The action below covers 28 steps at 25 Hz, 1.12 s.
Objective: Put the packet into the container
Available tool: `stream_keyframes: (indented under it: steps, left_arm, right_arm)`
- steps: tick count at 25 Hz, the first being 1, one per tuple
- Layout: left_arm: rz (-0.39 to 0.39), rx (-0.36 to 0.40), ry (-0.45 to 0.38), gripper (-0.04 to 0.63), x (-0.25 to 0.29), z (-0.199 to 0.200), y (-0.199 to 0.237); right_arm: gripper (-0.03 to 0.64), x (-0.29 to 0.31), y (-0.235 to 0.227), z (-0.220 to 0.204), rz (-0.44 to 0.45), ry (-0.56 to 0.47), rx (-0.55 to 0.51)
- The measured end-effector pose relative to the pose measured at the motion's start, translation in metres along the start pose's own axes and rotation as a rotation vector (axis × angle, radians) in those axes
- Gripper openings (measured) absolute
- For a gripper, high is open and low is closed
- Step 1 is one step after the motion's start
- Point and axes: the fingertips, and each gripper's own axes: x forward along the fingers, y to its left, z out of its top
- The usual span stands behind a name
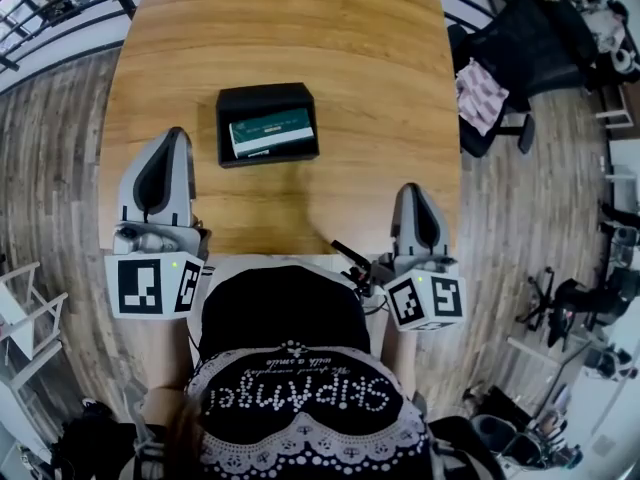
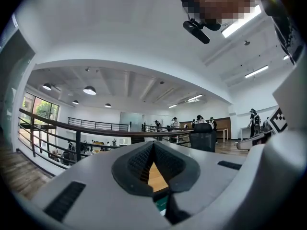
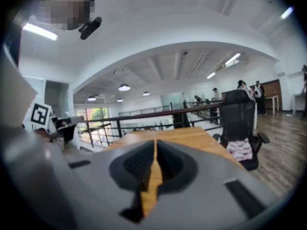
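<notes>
A black rectangular container (image 1: 262, 94) sits on the wooden table (image 1: 350, 58), a little left of its middle. A green and white packet (image 1: 270, 131) lies flat inside it. My left gripper (image 1: 172, 134) hovers over the table's front left, just left of the container, jaws shut with nothing between them. In the left gripper view the closed left gripper (image 2: 153, 145) points level over the table, and a sliver of green shows below the jaws. My right gripper (image 1: 414, 189) is at the table's front right, shut and empty. The right gripper (image 3: 156, 145) faces along the tabletop (image 3: 192, 135).
A black office chair (image 1: 520, 48) with a pink cloth (image 1: 482, 93) stands right of the table. A dark railing (image 1: 60, 8) runs at the far left. A white rack (image 1: 20, 313) stands on the floor at the left. The person's torso fills the bottom.
</notes>
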Motion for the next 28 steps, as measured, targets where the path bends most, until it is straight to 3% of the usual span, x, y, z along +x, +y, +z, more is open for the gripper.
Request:
stream_keyframes:
  steps: [11, 15, 28]
  left_arm:
    - [0.07, -0.013, -0.032, 0.031, -0.047, -0.008, -0.021]
    - [0.067, -0.004, -0.018, 0.031, -0.061, -0.015, -0.029]
    - [0.147, -0.086, 0.037, 0.031, -0.099, -0.047, -0.031]
  right_arm:
    - [0.04, -0.018, 0.006, 0.005, 0.068, -0.04, -0.06]
    - [0.041, -0.028, 0.007, 0.001, 0.087, -0.029, -0.079]
    - [0.041, -0.049, 0.015, -0.012, 0.132, 0.027, -0.116]
